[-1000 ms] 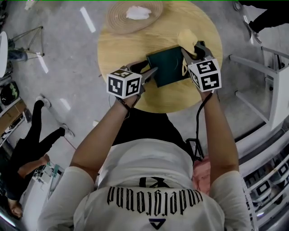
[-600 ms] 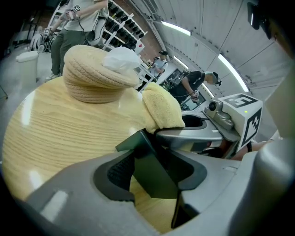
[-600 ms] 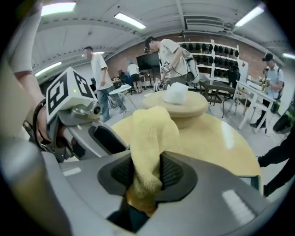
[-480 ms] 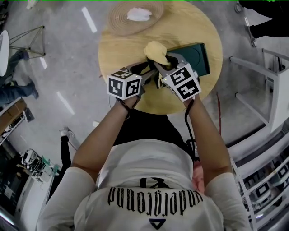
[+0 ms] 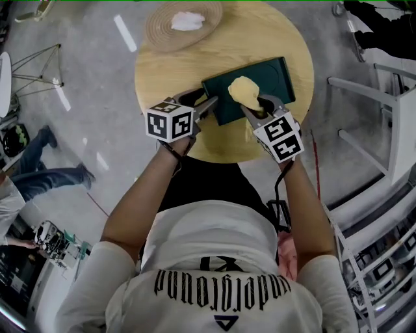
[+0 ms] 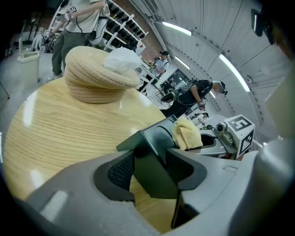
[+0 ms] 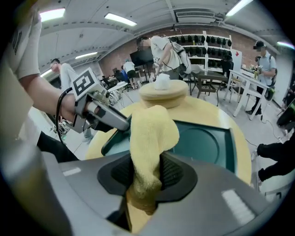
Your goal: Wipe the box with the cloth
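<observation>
Nearest, head view only: white T-shirt and both forearms of the person, reaching out over the near edge of a round wooden table (image 5: 162, 68).

Left gripper (image 5: 208, 104): clenched on the near-left corner of the box (image 5: 276, 78). Confirmed in left gripper view, with both pads of the left gripper (image 6: 152, 177) tight on the dark edge of the box (image 6: 154, 138). Head view shows only the jaw tips at the corner, not the pinch itself.

Right gripper (image 5: 255, 109): grasping the cloth (image 5: 244, 91). Right gripper view shows the right gripper (image 7: 145, 177) pinching the lower end of the yellow cloth (image 7: 152, 131), with the rest standing up as a bunched lump and a tail hanging below the jaws. Tail barely visible from the head.

Box: dark green, flat, roughly centre of table, right of the left gripper. Round recess in the box (image 7: 207, 143) lid visible only in right gripper view. Cloth lump over the near-middle of the lid; cloth (image 6: 186, 133) appears to rest on it in left gripper view, with the other gripper's marker cube just right of it.

Far side of table: woven basket (image 5: 166, 29) with a white wad (image 5: 186, 20) on it, well apart from the box. Domed shape of the woven basket (image 6: 92, 78) clear only from the left gripper; flat disc from the head.

Beyond: people standing by shelving racks in both gripper views; a person in jeans on the floor at left in head view.
</observation>
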The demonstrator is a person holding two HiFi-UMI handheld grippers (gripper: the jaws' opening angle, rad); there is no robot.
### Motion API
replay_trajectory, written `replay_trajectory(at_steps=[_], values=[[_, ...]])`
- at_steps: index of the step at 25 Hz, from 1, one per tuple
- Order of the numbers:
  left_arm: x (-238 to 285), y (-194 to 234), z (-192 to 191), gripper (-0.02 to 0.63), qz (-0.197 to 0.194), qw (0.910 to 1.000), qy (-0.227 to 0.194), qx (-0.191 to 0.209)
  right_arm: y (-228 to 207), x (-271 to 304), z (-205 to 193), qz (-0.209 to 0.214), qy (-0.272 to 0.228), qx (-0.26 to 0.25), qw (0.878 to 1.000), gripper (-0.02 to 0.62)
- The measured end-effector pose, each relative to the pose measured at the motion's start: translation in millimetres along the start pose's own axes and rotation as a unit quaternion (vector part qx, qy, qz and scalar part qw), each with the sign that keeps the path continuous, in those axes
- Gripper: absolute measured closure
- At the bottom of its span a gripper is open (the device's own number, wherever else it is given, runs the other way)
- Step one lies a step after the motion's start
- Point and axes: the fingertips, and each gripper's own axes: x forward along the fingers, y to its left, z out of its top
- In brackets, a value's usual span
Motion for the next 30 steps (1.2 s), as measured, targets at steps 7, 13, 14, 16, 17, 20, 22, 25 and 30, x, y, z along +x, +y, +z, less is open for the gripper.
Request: replay_trajectory(at_steps=[7, 13, 14, 16, 17, 20, 22, 25, 30], values=[[-0.3, 2.2, -1.1, 0.379, 0.003, 1.0, 0.003, -0.001, -56.4, -56.0, -72.7, -0.067, 0.019, 0.088, 0.994, 0.48], [3.5, 1.2, -1.3, 0.379, 0.004, 1.0, 0.003, -0.005, -96.3, -77.4, -128.8, -0.111, 0.043, 0.145, 0.982, 0.48], [3.4, 1.4, -1.7, 0.379, 0.005, 1.0, 0.004, -0.005, -98.4, -74.7, -131.3, -0.113, 0.047, 0.145, 0.982, 0.48], [3.3, 1.5, -2.4, 0.379, 0.004, 1.0, 0.007, -0.006, -99.3, -67.5, -131.6, -0.116, 0.055, 0.145, 0.981, 0.48], [3.1, 1.5, -2.0, 0.379, 0.005, 0.9999, 0.007, -0.005, -97.9, -63.6, -130.2, -0.115, 0.058, 0.144, 0.981, 0.48], [4.3, 0.5, -4.0, 0.379, 0.001, 0.9999, 0.011, -0.008, -86.3, -48.2, -122.0, -0.106, 0.069, 0.126, 0.984, 0.48], [5.4, -0.3, -5.7, 0.379, -0.002, 0.9999, 0.013, -0.011, -74.1, -37.6, -113.5, -0.094, 0.076, 0.103, 0.987, 0.48], [4.0, 0.5, -2.0, 0.379, 0.004, 1.0, 0.006, -0.005, -50.9, -22.8, -102.6, -0.07, 0.09, 0.068, 0.991, 0.48], [2.9, 1.7, -0.7, 0.379, 0.009, 1.0, 0.002, -0.004, -11.5, -5.5, -93.3, -0.02, 0.093, 0.054, 0.994, 0.48]])
